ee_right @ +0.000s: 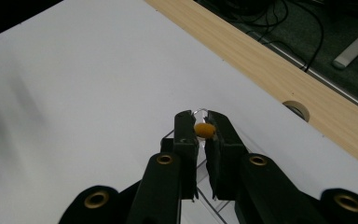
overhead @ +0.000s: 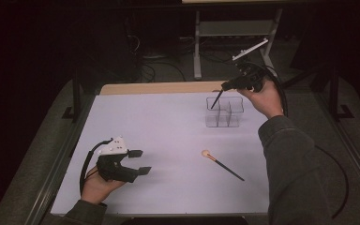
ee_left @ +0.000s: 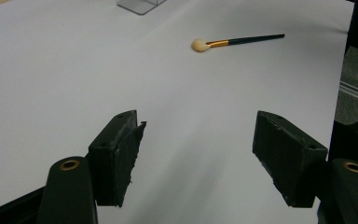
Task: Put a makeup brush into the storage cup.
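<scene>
**One brush pinched over the organizer, one left on the table**

My right gripper (overhead: pixel 226 86) has its jaws pressed onto a thin dark brush (overhead: pixel 217 99), which slants down from them into the far-left compartment of the clear organizer (overhead: pixel 224 112) at the far right of the white table (overhead: pixel 159 136). In the right gripper view a small orange tip (ee_right: pixel 204 129) sits clamped between the jaws, with the organizer's clear rim just beyond; the handle below is hidden by the jaws.

My left gripper (overhead: pixel 139 162) rests at the near left, jaws spread wide with nothing between them. A second brush (overhead: pixel 222 164), pale head toward the left, lies flat well to its right, near of the organizer.

My right hand (overhead: pixel 262 99) is raised over the organizer's right side, forearm reaching far; my left hand (overhead: pixel 98 185) cups its gripper low at the near edge.
</scene>
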